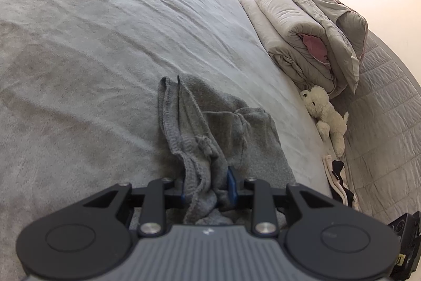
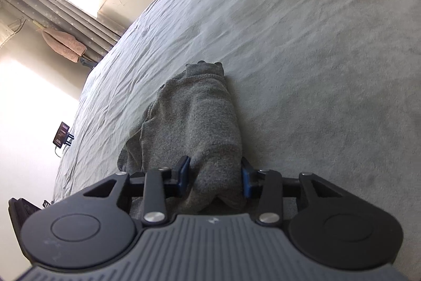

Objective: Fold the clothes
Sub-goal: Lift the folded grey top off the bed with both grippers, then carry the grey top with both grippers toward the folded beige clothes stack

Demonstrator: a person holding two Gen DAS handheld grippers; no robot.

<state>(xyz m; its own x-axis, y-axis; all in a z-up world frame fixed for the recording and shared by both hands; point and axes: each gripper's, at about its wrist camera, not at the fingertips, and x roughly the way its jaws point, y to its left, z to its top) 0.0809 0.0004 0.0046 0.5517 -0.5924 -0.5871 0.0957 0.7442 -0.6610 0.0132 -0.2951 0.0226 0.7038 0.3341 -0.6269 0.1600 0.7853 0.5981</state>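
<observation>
A grey knitted garment [image 1: 210, 133] lies bunched on the grey bed sheet [image 1: 92, 31], near the bed's near edge and well away from its far edge.

In the left wrist view, the left gripper [image 1: 204, 189] is clenched on a thick gathered fold of that garment; the ribbed hem runs up from between the blue pads, and the cloth fills the gap between them. The rest of the garment spreads away over the sheet in loose ridges. Further right, along the side of the bed, sit a stack of folded grey quilts [image 1: 310, 41] with a pink lining showing, a white plush dog [image 1: 326, 115] just below the stack, and a cream and black cloth [image 1: 339, 181] near the bed's edge. A quilted grey cover [image 1: 389, 107] lies beyond them.

In the right wrist view, the right gripper [image 2: 215, 175] grasps another part of the same garment [image 2: 189, 118]: both blue pads press against the sides of a rounded hump of knit. The garment stretches away from the jaws toward the middle of the sheet [image 2: 315, 44]. At the left, past the bed's edge, hang grey curtains [image 2: 60, 15] beside a bright window, with a pinkish towel [image 2: 63, 44] in front of them.
</observation>
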